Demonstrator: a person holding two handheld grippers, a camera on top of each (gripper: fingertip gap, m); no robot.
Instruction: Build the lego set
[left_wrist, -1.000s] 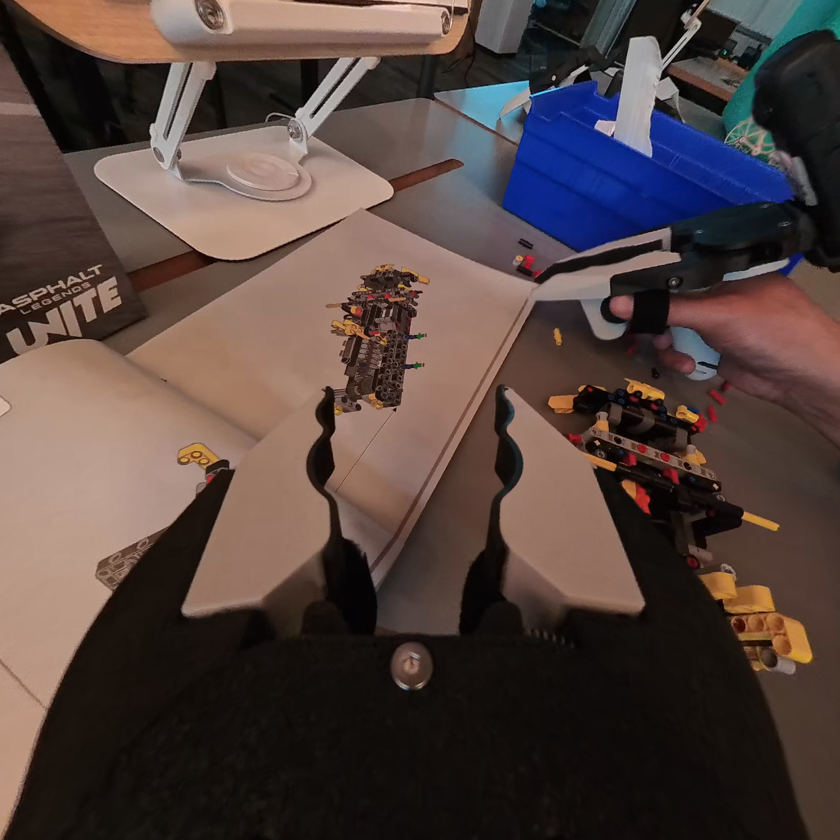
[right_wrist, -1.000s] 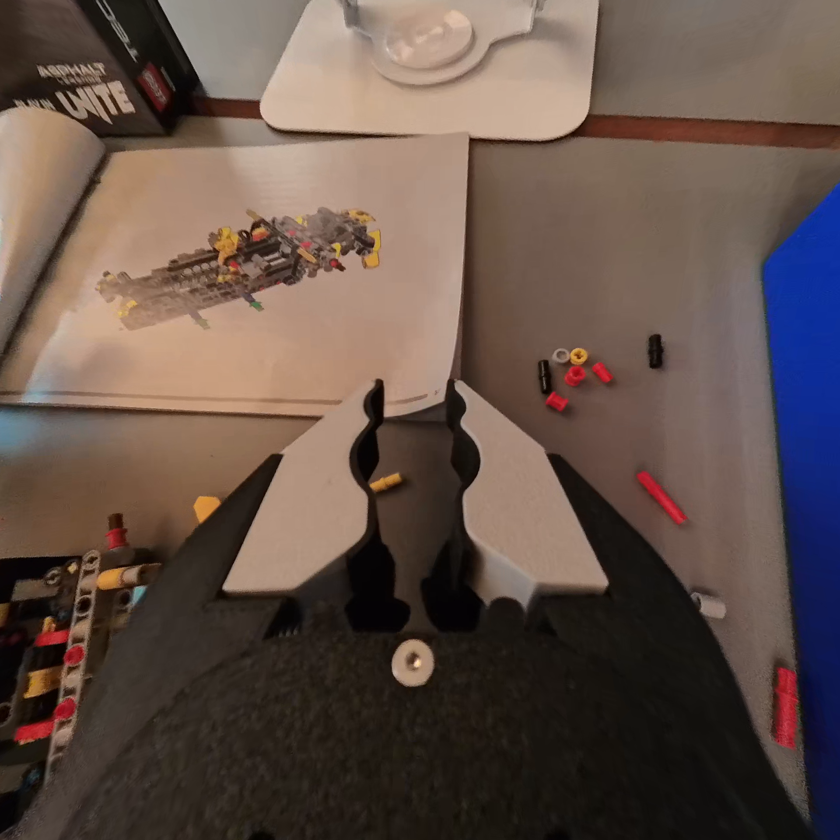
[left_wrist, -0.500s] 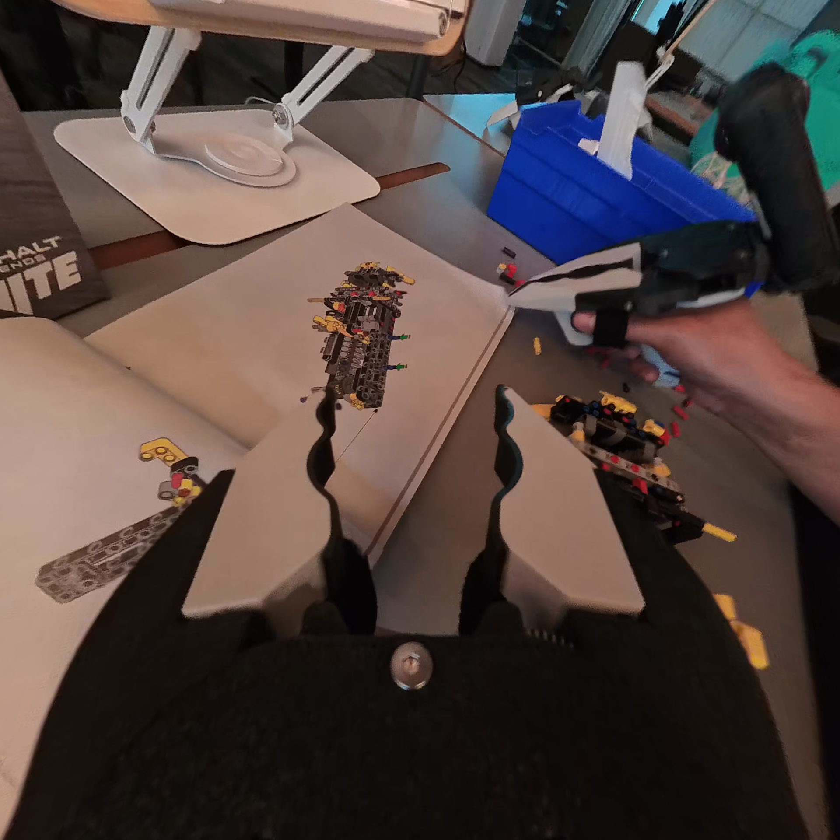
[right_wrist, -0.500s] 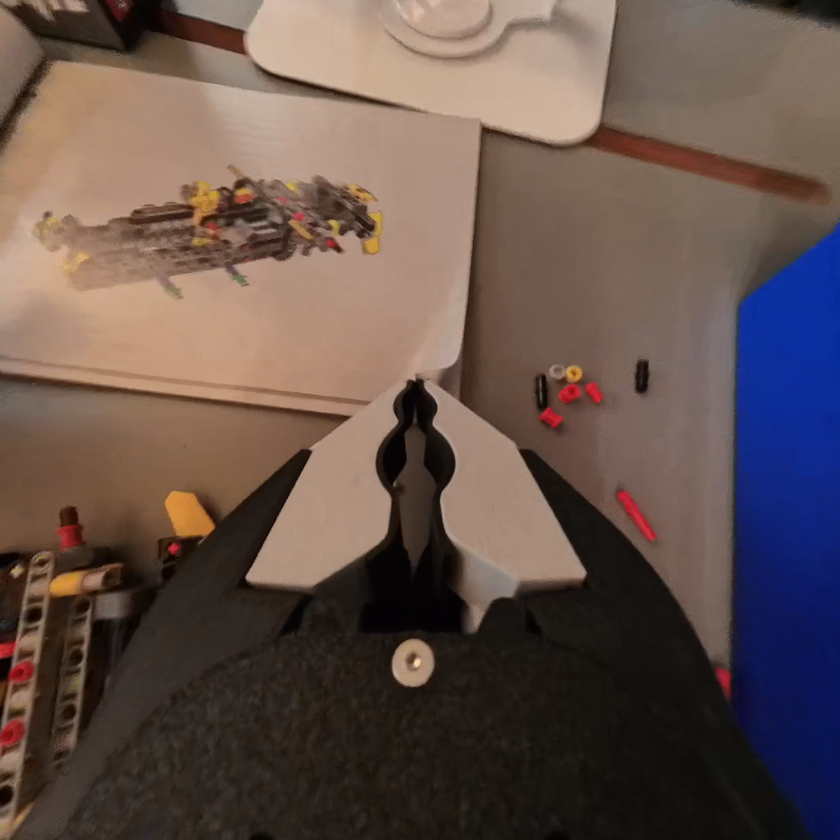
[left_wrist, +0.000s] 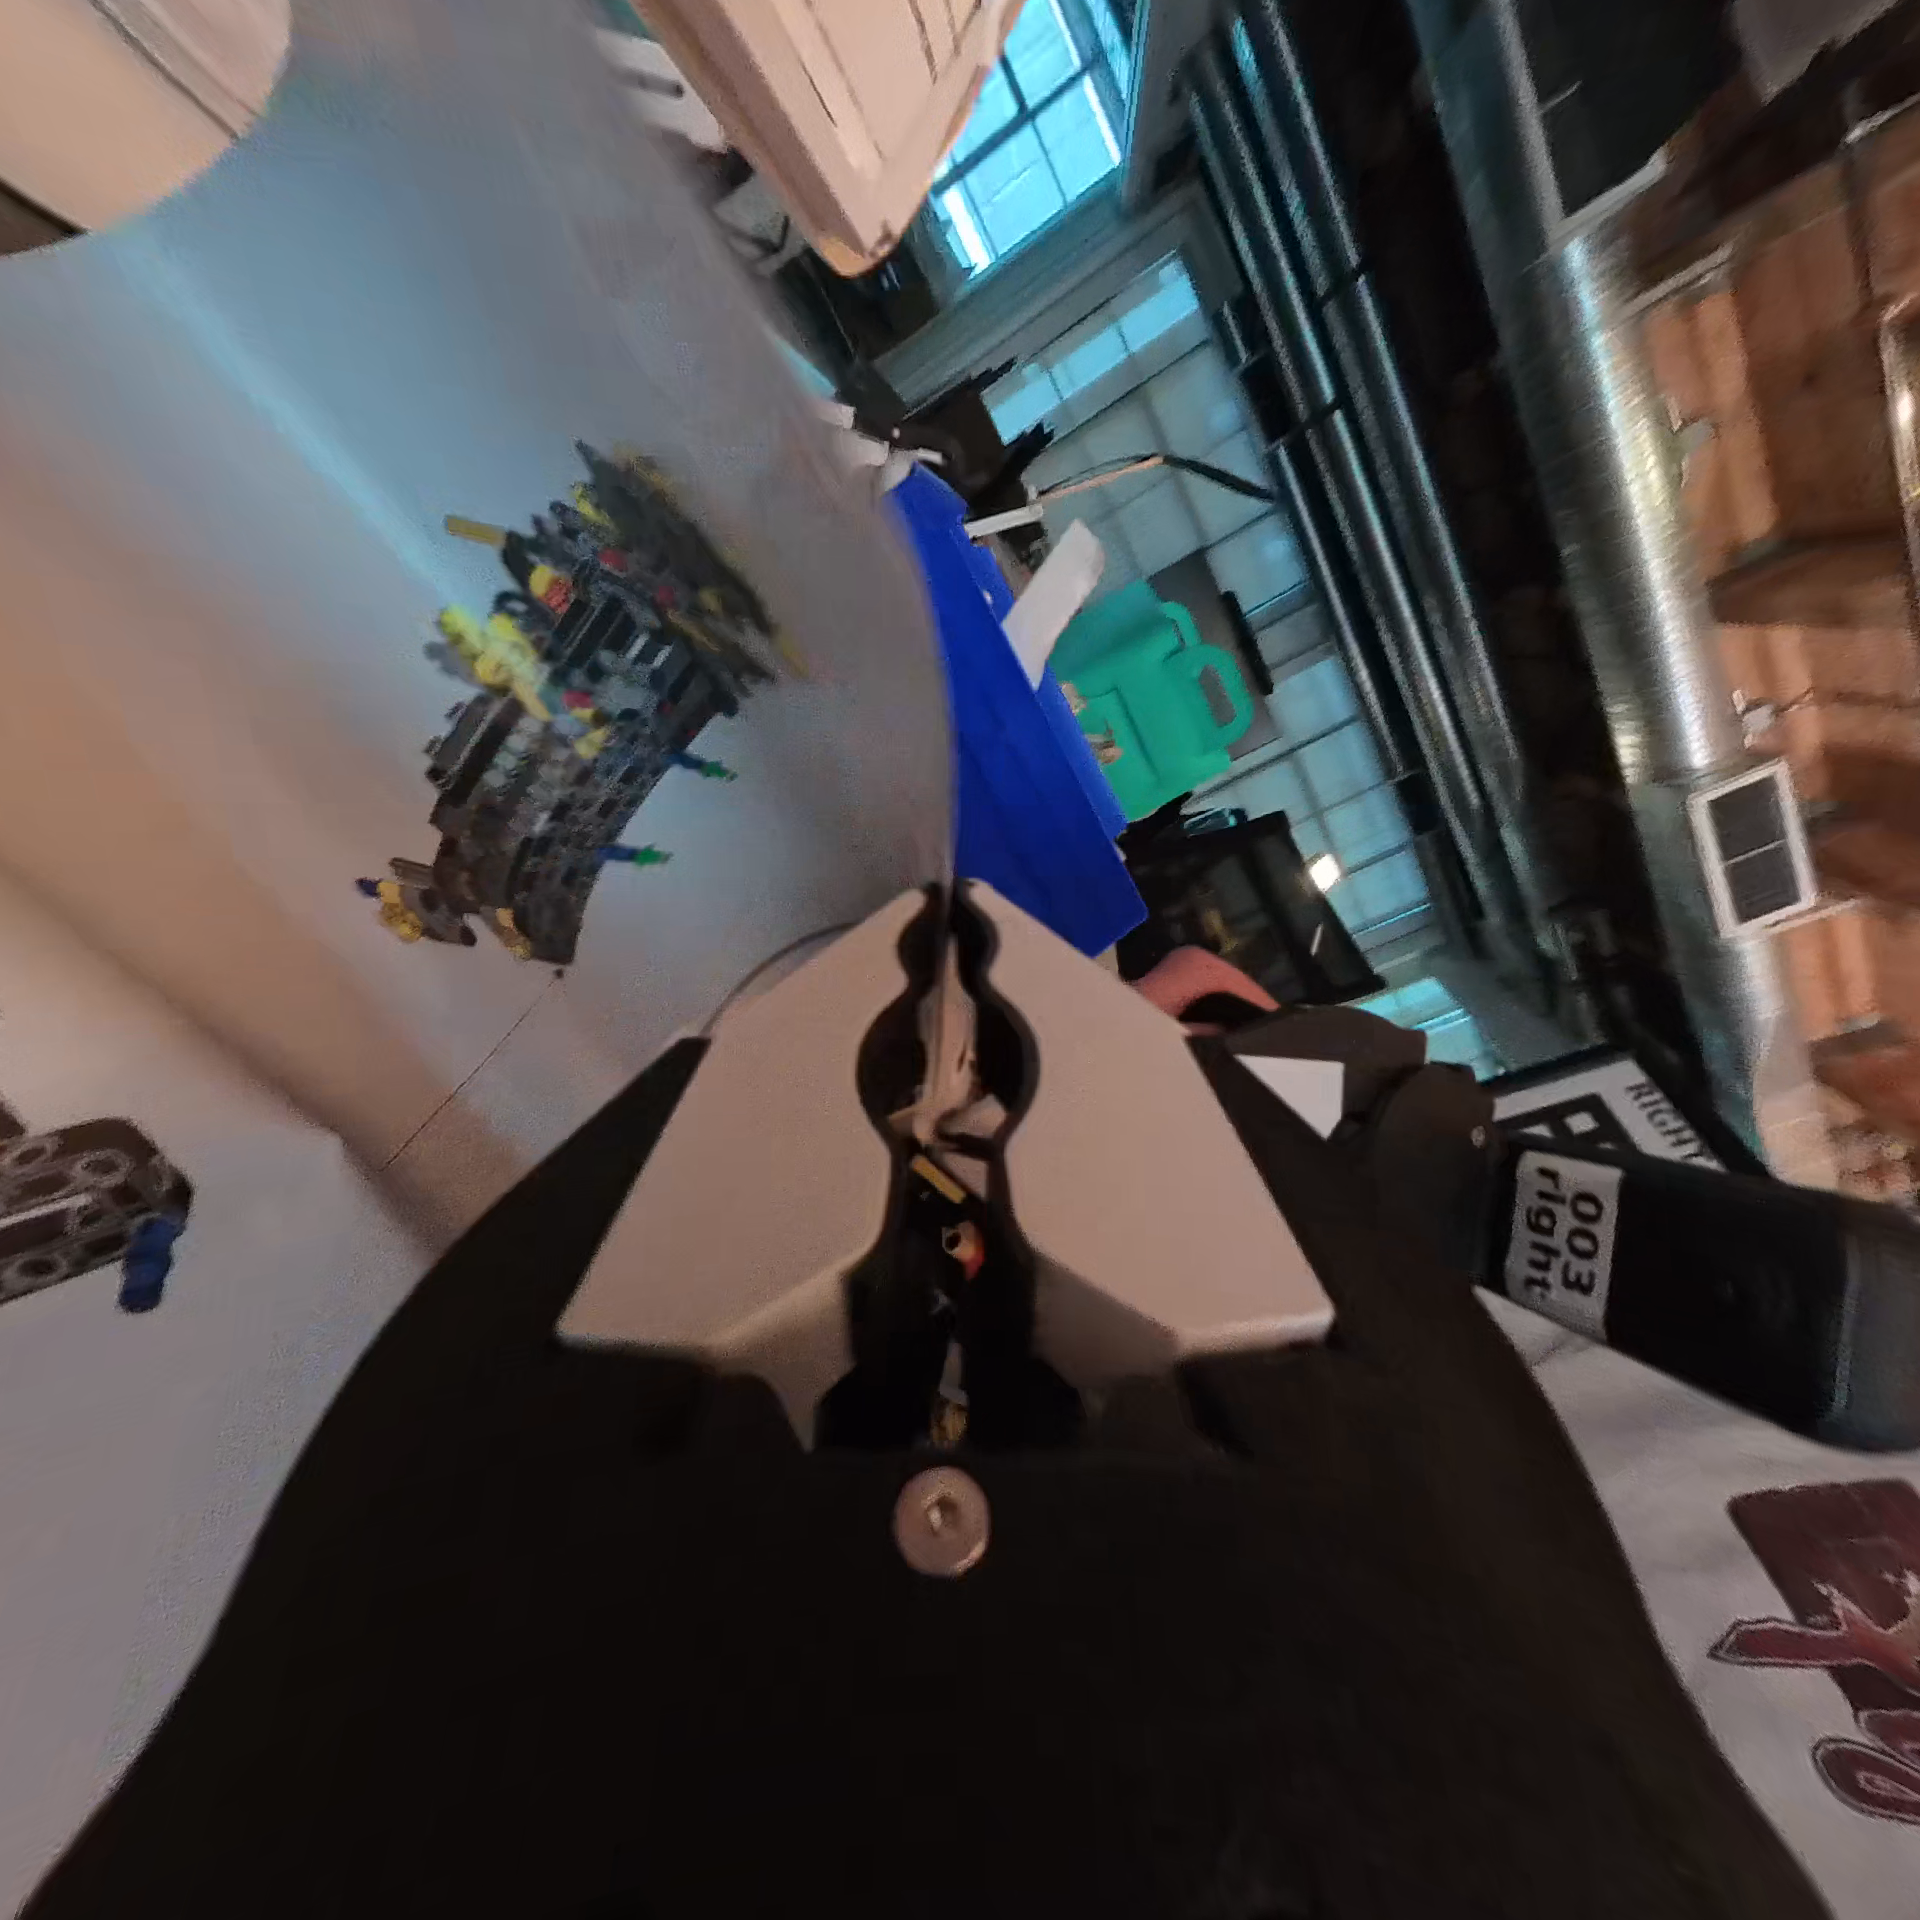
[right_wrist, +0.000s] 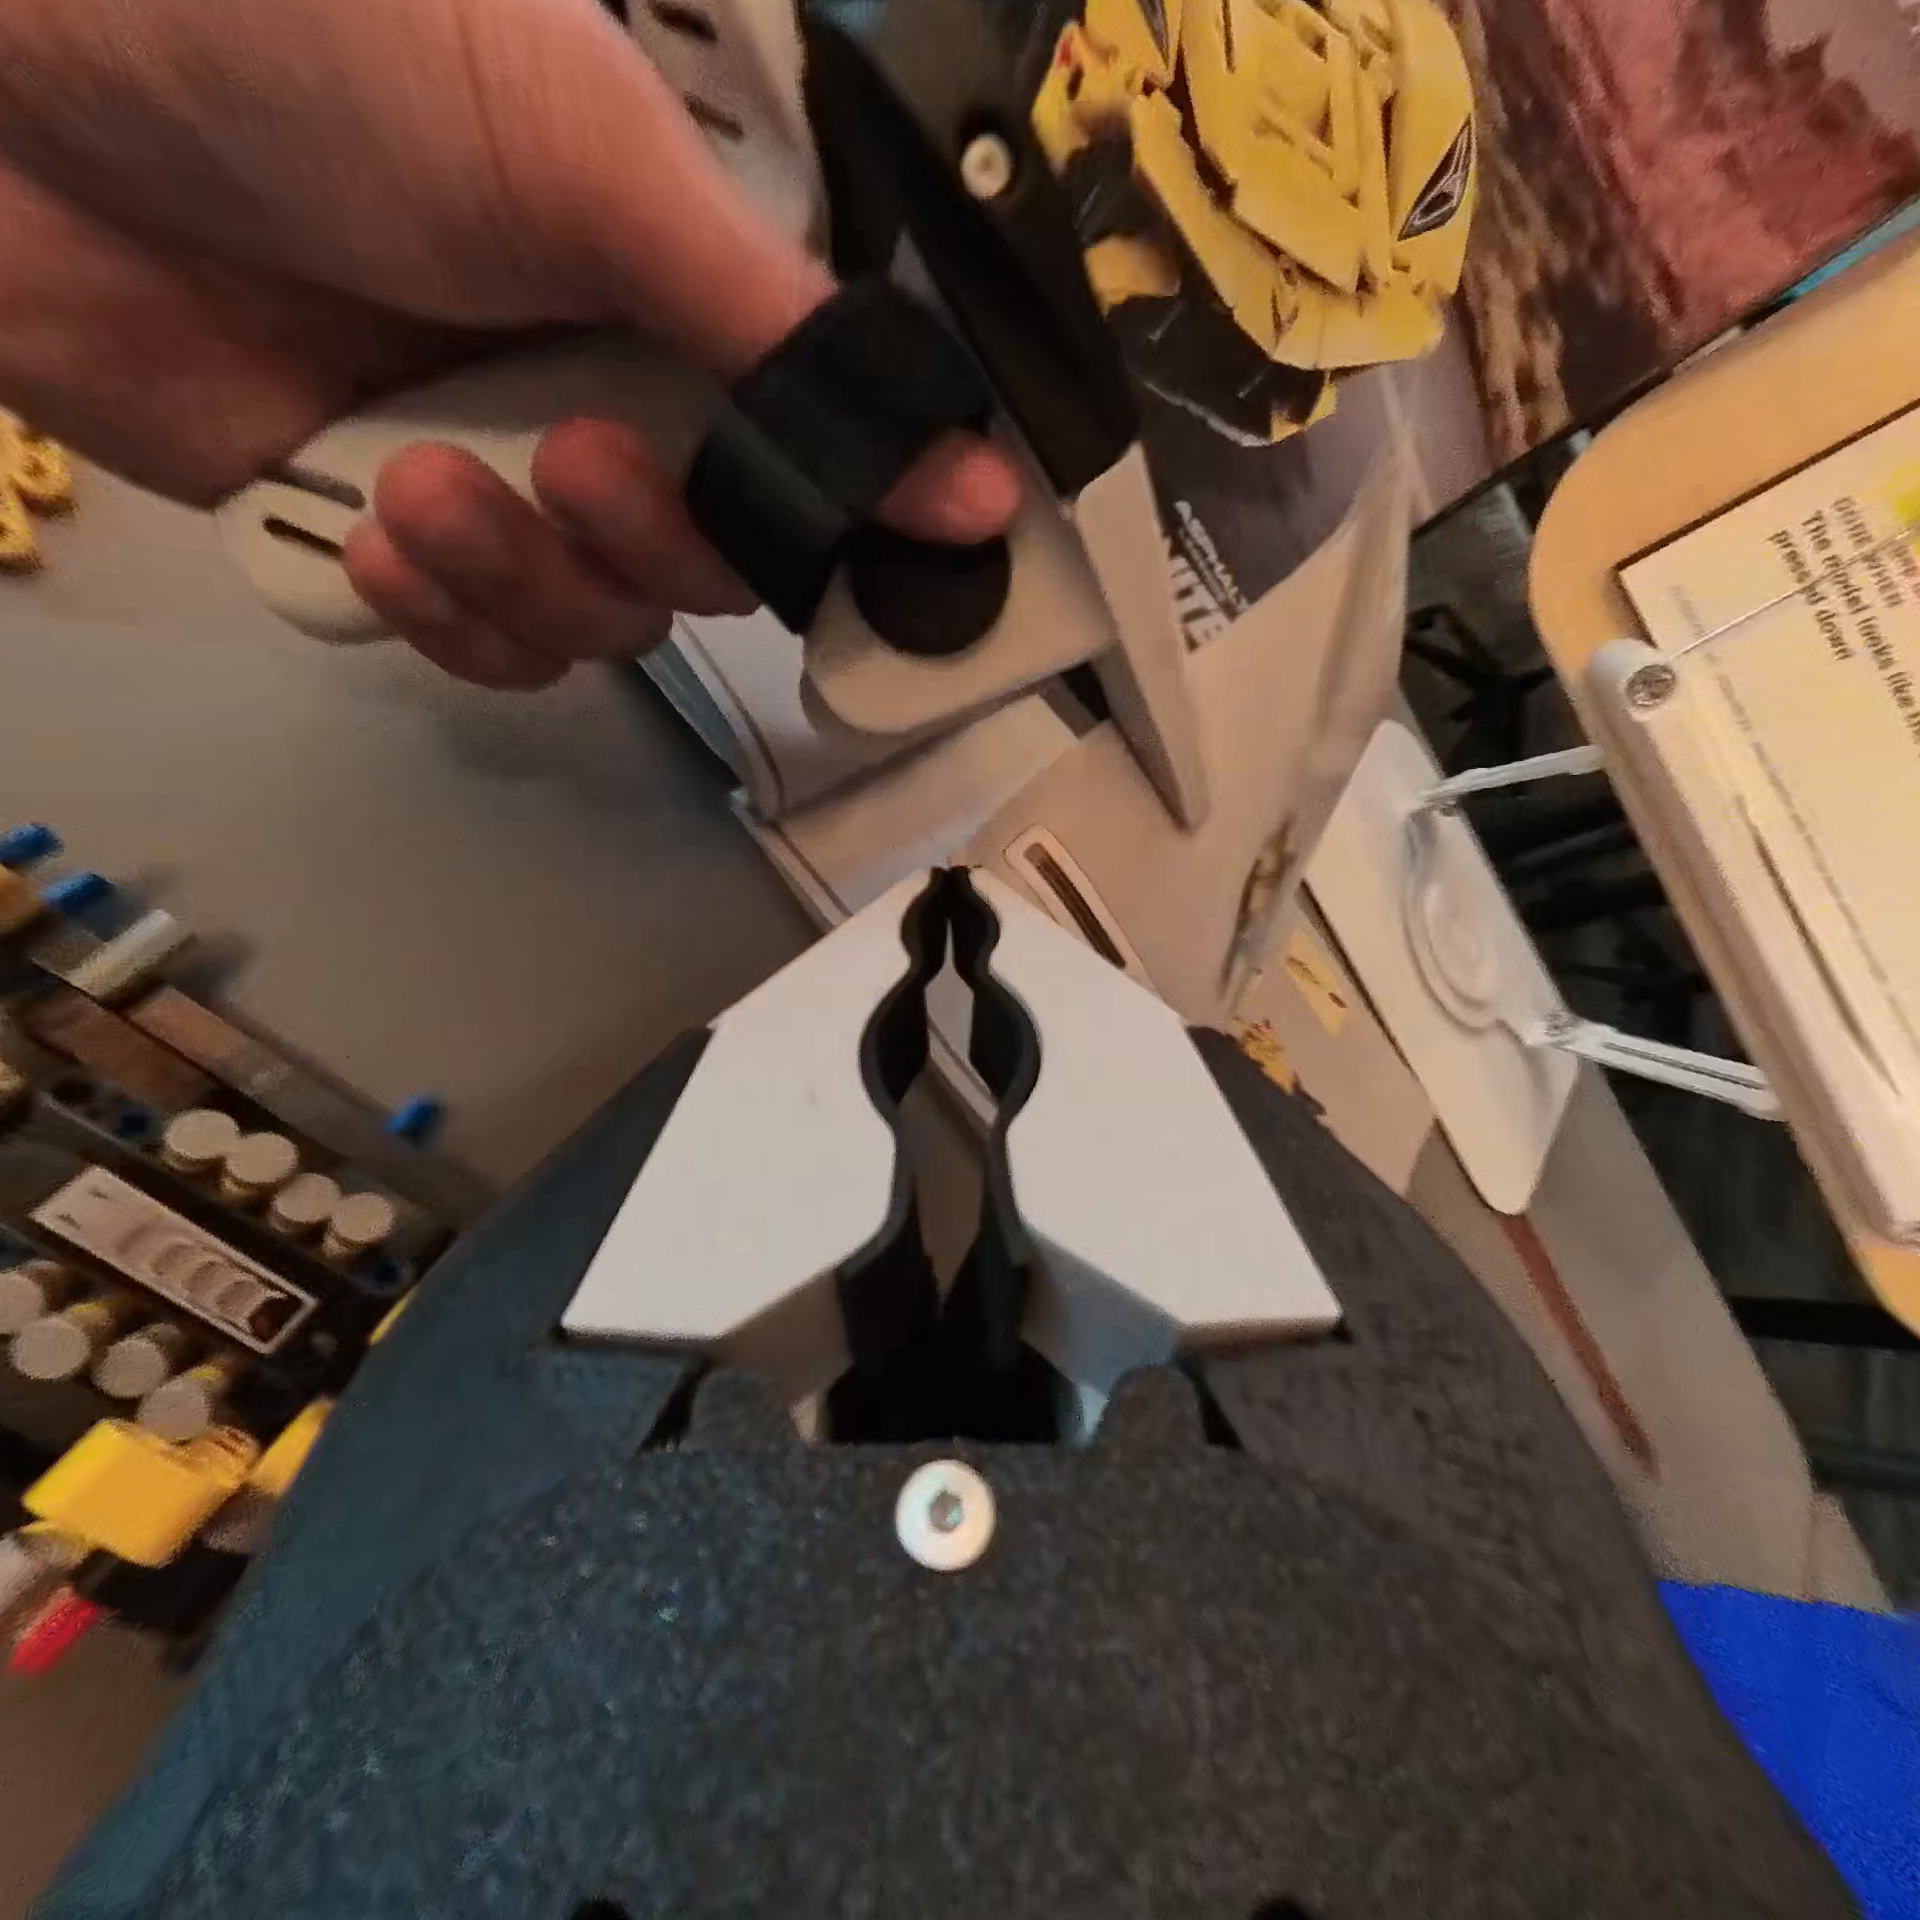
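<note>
Turning page: my read of the step; no brick is being fitted right now.
Model: the partly built lego model (right_wrist: 177, 1195) lies on the tabletop (right_wrist: 468, 831), near the instruction booklet's lower edge and to the right gripper's left, not touched.
Booklet: the page (left_wrist: 312, 468) is lifted and curled, probably to reach the next build step.
Left gripper (left_wrist: 951, 904): closed tight on that page's outer edge; a hand (right_wrist: 364, 260) holds it above the booklet.
Right gripper (right_wrist: 951, 883): fingers pressed together just beside the booklet; I can't tell if anything is pinched.
Beyond the booklet: set box (right_wrist: 1299, 208), white stand base (right_wrist: 1455, 987), blue bin (left_wrist: 1039, 790).
</note>
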